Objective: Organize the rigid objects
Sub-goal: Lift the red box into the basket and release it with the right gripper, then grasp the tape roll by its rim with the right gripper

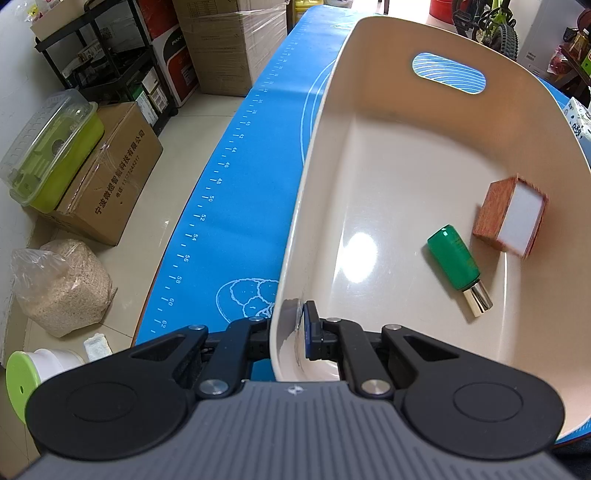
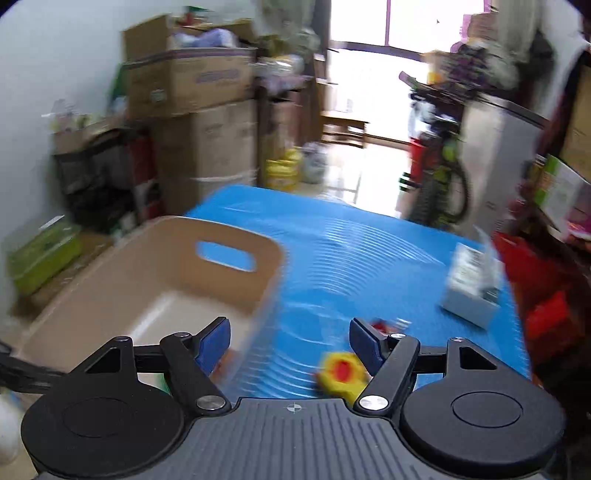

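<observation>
Now the left tool (image 1: pixel 291 338) pinches the bin (image 1: pixel 369 33) wall; right tool (image 2: pixel 290 345), spread empty, could knock the yellow toy (image 2: pixel 341 373) beneath it.

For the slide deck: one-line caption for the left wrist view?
Left gripper clamps the near rim of the beige bin, which holds a green bottle and a wood-grain box.

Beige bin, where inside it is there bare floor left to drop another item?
The beige bin has bare floor from the handle-cutout end down its left wall. It is crowded only on the right, where the green bottle lies beside the wooden block. The left gripper has its jaws clamped on the near rim.
</observation>
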{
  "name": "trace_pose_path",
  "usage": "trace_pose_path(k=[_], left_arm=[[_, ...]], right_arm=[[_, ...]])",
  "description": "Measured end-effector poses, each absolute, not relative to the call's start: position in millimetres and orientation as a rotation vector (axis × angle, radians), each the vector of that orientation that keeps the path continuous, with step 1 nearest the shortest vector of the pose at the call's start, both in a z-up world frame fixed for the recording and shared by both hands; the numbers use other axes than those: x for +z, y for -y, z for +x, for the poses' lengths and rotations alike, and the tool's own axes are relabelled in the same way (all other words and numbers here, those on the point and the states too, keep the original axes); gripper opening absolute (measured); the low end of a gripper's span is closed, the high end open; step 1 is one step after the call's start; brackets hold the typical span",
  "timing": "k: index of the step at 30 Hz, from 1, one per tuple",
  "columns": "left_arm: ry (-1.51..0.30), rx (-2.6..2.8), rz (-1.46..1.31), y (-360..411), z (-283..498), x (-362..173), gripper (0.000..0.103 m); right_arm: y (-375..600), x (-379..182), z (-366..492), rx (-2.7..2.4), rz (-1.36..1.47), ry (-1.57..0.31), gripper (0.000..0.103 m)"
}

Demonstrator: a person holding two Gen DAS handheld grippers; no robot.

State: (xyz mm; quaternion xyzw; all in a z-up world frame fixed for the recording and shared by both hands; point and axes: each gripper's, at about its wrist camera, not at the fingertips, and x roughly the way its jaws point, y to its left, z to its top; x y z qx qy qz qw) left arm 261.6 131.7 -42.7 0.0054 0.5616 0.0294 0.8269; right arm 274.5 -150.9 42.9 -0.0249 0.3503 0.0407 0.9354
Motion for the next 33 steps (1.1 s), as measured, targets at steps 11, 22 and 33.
trace_pose_path(k=[11,22,33], left_arm=[[-1.194,0.069,0.015,-132,261,-41,0.012],[-1.193,0.07,0.014,-131,261,-42,0.012],[-1.194,0.07,0.014,-130,261,-42,0.012]], right_arm=[[193,-47,296,-0.033,-0.032,-0.926,0.066],[185,-69,298,-0.068,-0.064,-1.019,0.035],[179,-48,288,-0.062,-0.043,-0.941,0.017]])
